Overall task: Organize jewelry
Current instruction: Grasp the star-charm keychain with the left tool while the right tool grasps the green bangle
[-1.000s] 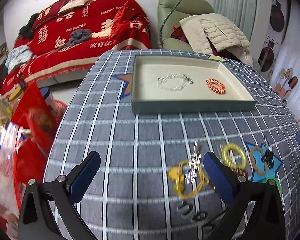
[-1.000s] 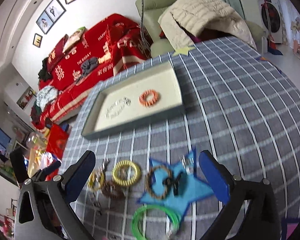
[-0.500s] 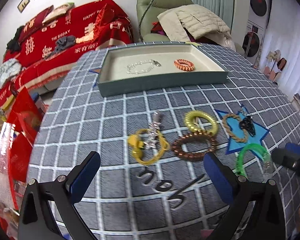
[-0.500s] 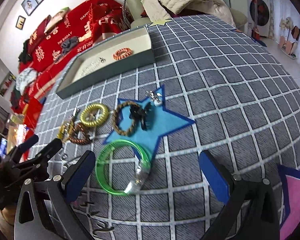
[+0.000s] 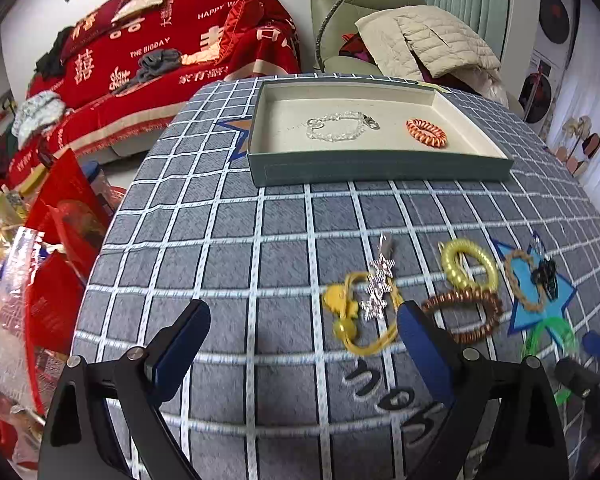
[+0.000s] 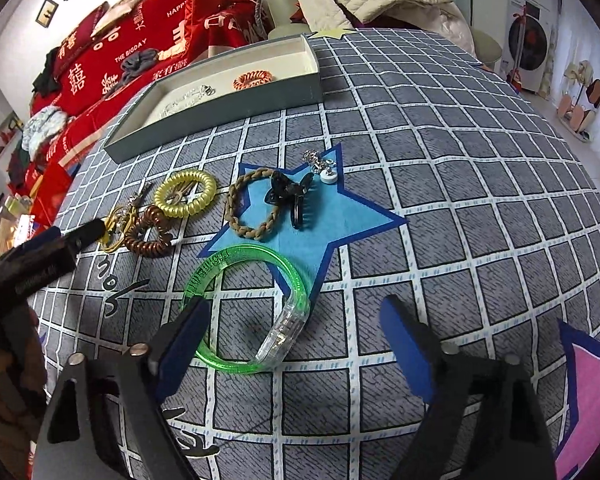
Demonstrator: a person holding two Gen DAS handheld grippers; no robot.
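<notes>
My right claw (image 6: 294,334) has just been narrowing but its jaws are parted, straddling the near side of the green bangle (image 6: 248,308) without pressing it. My left claw (image 5: 302,334) is wide and empty. If I close off-centre, the slick bangle could skate away across the table (image 6: 480,208). Ahead of my right claw lie a braided band (image 6: 252,204) and black clip (image 6: 290,196); further left are 2 coil ties, possibly tangled. The tray (image 6: 220,98), well ahead, holds 2 pieces.

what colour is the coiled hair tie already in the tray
Orange coiled hair tie; clearest in the left wrist view.
</notes>
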